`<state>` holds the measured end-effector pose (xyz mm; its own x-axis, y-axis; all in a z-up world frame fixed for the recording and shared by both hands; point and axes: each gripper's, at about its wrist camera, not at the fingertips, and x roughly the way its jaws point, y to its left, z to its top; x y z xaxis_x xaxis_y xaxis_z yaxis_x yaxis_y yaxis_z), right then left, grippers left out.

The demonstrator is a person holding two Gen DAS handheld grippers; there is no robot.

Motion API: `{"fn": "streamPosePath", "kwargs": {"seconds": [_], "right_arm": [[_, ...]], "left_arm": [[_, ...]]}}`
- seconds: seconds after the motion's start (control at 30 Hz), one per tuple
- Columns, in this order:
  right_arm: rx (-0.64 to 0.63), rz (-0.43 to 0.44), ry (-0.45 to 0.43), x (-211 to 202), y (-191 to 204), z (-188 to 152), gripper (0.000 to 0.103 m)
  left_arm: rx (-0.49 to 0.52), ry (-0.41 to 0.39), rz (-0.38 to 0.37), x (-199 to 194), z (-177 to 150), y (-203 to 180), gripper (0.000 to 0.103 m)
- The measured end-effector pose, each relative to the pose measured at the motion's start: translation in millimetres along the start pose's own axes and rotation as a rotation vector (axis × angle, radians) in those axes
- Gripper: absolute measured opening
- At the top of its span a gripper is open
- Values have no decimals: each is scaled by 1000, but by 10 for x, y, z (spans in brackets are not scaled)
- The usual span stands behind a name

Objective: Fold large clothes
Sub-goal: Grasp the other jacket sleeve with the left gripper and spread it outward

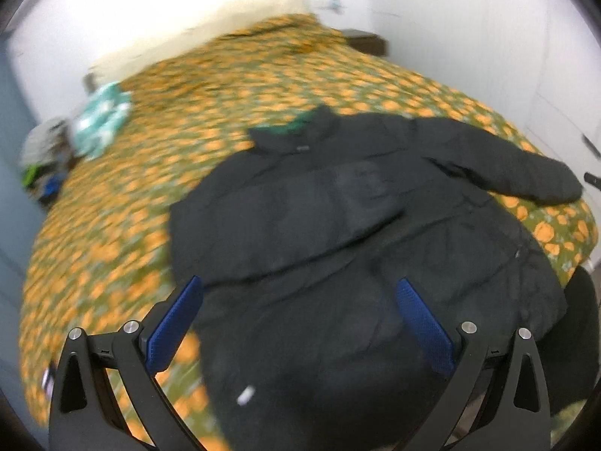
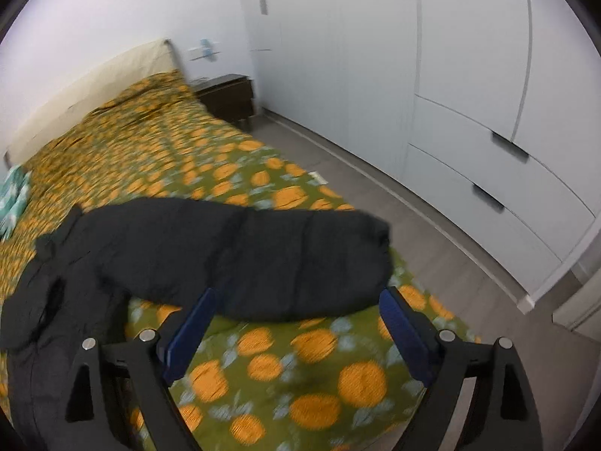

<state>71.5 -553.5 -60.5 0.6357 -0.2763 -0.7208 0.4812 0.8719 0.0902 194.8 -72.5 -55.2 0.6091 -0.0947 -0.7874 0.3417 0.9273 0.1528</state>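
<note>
A large black padded jacket (image 1: 338,225) lies flat on a bed with a green cover printed with oranges (image 1: 150,173). Its collar points to the headboard, its left sleeve lies folded across the chest, and its right sleeve (image 2: 263,251) stretches out toward the bed's right edge. My left gripper (image 1: 300,285) is open and empty, hovering over the jacket's lower half. My right gripper (image 2: 296,297) is open and empty, just in front of the outstretched sleeve near its cuff.
A teal and white cloth (image 1: 101,120) and a pile of clothes (image 1: 41,158) lie at the bed's left side. A dark nightstand (image 2: 225,97) stands by the headboard. White wardrobes with drawers (image 2: 469,112) line the right wall across a strip of grey floor (image 2: 432,248).
</note>
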Motion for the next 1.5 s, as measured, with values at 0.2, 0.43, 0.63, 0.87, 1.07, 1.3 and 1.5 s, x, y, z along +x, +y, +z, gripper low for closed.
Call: {"fn": "streamPosePath", "kwargs": {"seconds": [0.2, 0.43, 0.63, 0.87, 1.07, 1.3, 1.5], "right_arm": [[-84, 133, 31, -319, 494, -543, 91], [-161, 292, 75, -463, 1045, -933, 91], [-240, 341, 61, -547, 1345, -977, 91], [-306, 377, -23, -888, 1588, -897, 91], [-353, 427, -34, -1011, 1875, -917, 91], [-415, 483, -30, -1181, 2168, -998, 91], [-448, 455, -29, -1235, 2145, -1043, 91]], "left_arm": [[74, 110, -29, 1238, 582, -696, 103], [8, 274, -19, 2119, 537, -777, 71], [-77, 127, -47, 1322, 407, -298, 24], [-333, -92, 40, -359, -84, 1310, 24], [-611, -98, 292, -972, -1035, 2773, 25], [-859, 81, 413, -569, -2190, 3556, 39], [-905, 107, 466, -653, -2594, 3380, 54]]}}
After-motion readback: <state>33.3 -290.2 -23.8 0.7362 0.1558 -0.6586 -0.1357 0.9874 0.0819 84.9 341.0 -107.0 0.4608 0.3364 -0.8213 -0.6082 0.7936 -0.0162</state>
